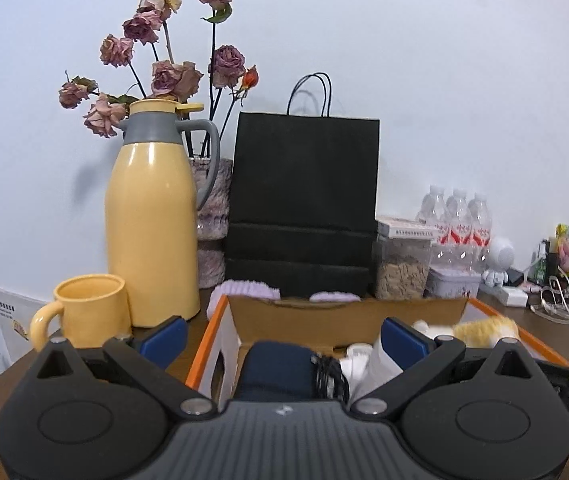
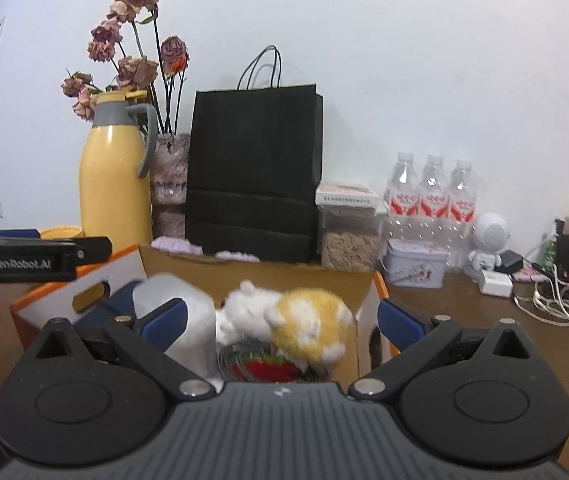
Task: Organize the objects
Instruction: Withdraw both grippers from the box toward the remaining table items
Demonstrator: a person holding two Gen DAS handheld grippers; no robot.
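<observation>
Here, left to right along the brown table [image 2: 464, 320]: a yellow mug [image 1: 88, 310], a yellow thermos jug [image 1: 150, 220] with a grey collar, dried roses [image 1: 172, 76] in a fuzzy vase [image 1: 214, 216], a black paper bag [image 1: 304, 208], a clear jar [image 2: 350, 240] of pale pieces, 3 water bottles [image 2: 430, 196], a small white robot figure [image 2: 488, 246] and a tangle of cables [image 2: 556, 296].

In front stands an open cardboard box [image 1: 348, 312] with orange edges. It holds a dark blue item [image 1: 276, 368] at left, white items in the middle and a white-and-orange plush toy [image 2: 300, 328] at right.

The left gripper [image 1: 282, 336] hangs over the box's left part, jaws spread wide, nothing between its blue pads [image 1: 164, 338]. The right gripper [image 2: 282, 322] has its jaws at full spread; the plush toy lies beyond and between them, untouched.
</observation>
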